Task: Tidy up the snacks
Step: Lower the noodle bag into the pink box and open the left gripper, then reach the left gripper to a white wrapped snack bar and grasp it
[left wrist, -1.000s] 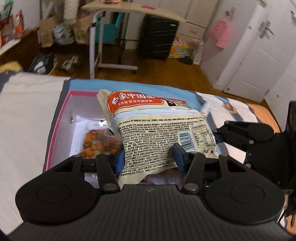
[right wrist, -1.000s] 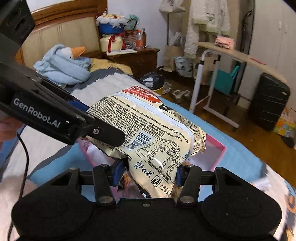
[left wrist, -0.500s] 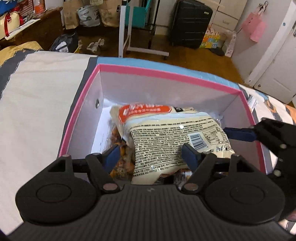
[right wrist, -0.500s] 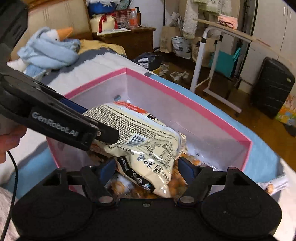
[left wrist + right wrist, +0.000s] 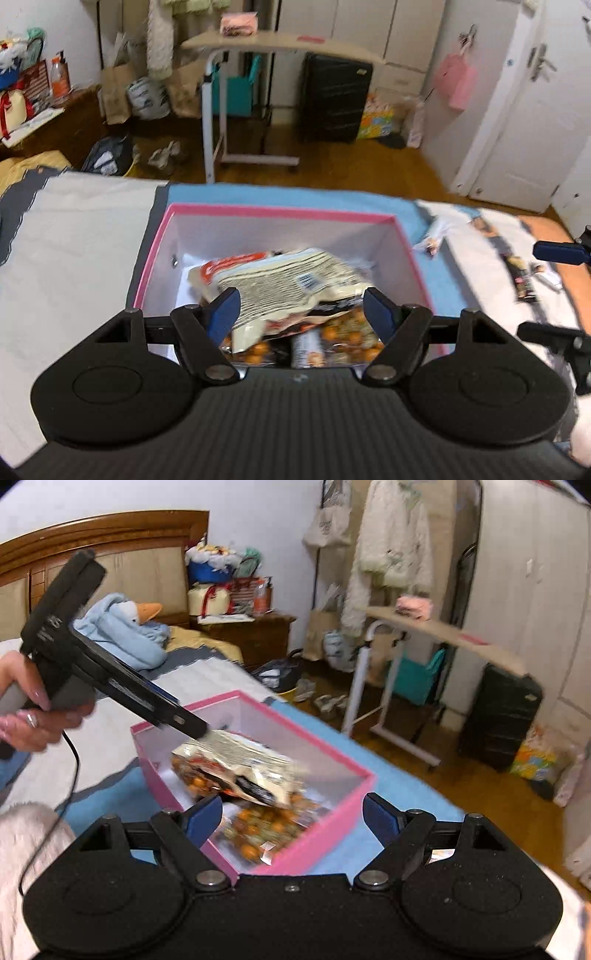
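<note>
A cream snack bag with an orange label (image 5: 280,280) lies tilted inside the pink-rimmed white box (image 5: 280,213) on the bed, on top of orange-patterned snack packs (image 5: 347,332). My left gripper (image 5: 301,310) is open just above the near side of the box, its jaws wide on either side of the bag and apart from it. In the right wrist view the box (image 5: 325,830) and the bag (image 5: 236,760) show too. My right gripper (image 5: 291,812) is open and empty, back from the box's near corner. The left gripper (image 5: 199,733) reaches over the bag there.
More snack packets (image 5: 521,273) lie on the bedspread right of the box. A blue plush duck (image 5: 129,627) sits by the wooden headboard. A rolling side table (image 5: 255,48), a black suitcase (image 5: 332,96) and bags stand on the floor beyond the bed.
Both grippers have let go of the cream bag and opened wide. The bag has dropped into the box. Both grippers have pulled up and back; the right one has moved clear of the box.
</note>
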{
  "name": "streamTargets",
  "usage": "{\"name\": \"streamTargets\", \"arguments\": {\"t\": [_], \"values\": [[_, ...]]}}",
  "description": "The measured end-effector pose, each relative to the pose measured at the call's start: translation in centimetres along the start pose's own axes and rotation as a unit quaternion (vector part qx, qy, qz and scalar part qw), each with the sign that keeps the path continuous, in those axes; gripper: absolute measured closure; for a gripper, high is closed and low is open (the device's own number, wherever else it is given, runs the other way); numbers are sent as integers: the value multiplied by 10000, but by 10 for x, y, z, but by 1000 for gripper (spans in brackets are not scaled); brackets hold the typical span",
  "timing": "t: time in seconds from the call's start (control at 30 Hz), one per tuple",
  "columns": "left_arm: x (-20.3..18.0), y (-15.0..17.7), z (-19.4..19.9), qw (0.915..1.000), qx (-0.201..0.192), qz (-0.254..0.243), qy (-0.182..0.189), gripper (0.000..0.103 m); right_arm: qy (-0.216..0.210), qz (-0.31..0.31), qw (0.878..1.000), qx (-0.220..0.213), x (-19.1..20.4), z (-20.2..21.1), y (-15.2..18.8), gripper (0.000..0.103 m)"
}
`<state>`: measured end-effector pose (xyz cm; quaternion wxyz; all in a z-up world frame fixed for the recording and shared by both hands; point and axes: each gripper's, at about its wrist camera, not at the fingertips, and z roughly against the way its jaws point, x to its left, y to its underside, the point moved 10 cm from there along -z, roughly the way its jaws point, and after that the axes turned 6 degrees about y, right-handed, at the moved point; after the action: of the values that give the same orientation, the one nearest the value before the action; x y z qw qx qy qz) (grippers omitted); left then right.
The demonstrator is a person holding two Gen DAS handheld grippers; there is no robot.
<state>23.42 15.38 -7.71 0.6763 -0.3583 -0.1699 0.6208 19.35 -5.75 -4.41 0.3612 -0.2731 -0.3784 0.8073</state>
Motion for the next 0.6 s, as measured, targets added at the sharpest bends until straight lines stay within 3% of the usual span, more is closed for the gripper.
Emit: {"name": "streamTargets", "arguments": {"t": [0.33, 0.6], "values": [[-71, -9, 31, 9972, -139, -628, 368, 30, 764, -674, 9948, -13, -103, 77, 49, 16], [-142, -11, 12, 9892, -154, -1242, 760, 30, 955, -1529, 9836, -57, -165, 106, 95, 16]]}}
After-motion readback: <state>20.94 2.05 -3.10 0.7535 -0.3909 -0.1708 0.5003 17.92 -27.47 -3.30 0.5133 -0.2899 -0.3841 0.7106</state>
